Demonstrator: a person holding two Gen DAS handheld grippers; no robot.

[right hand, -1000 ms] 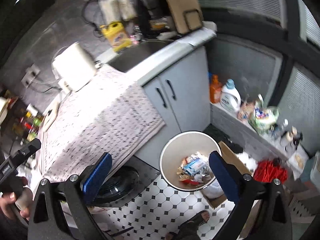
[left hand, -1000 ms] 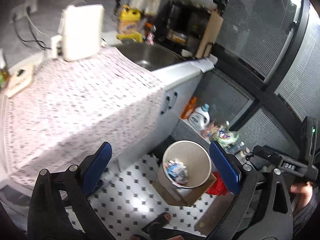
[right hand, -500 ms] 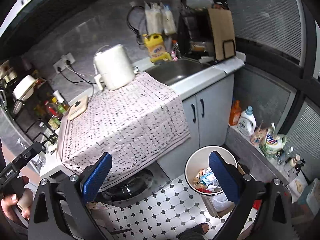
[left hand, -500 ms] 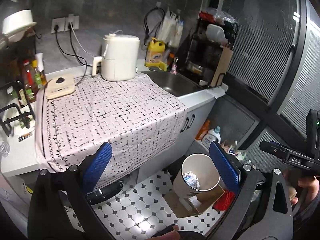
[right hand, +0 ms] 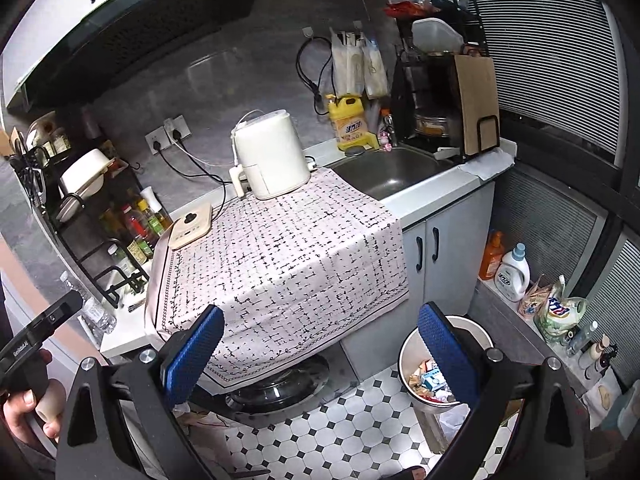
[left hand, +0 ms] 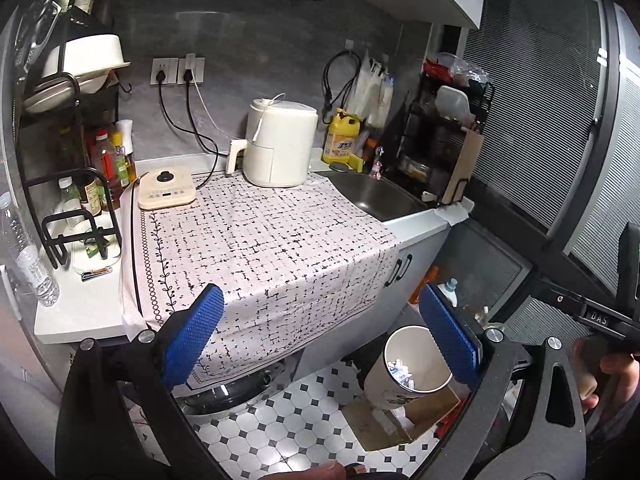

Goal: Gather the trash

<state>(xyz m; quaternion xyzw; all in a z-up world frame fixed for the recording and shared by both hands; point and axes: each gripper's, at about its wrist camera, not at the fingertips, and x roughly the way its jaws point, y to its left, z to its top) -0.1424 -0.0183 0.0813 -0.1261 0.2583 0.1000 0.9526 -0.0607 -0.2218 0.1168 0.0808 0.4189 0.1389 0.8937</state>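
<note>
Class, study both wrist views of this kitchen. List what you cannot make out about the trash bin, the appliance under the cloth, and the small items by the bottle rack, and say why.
1. Trash bin: the right gripper's finger covers part of its contents in the right view.
2. Round appliance door: the patterned cloth hides everything above it in both views.
3. Small items beside the bottle rack: too small to identify in the left view.

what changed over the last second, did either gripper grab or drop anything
Both grippers, left and right, pulled up and back from the trash bin, so the covered counter now fills both views. Nothing was grabbed or dropped. Both stayed open and empty; the bin stayed put on the floor.
</note>
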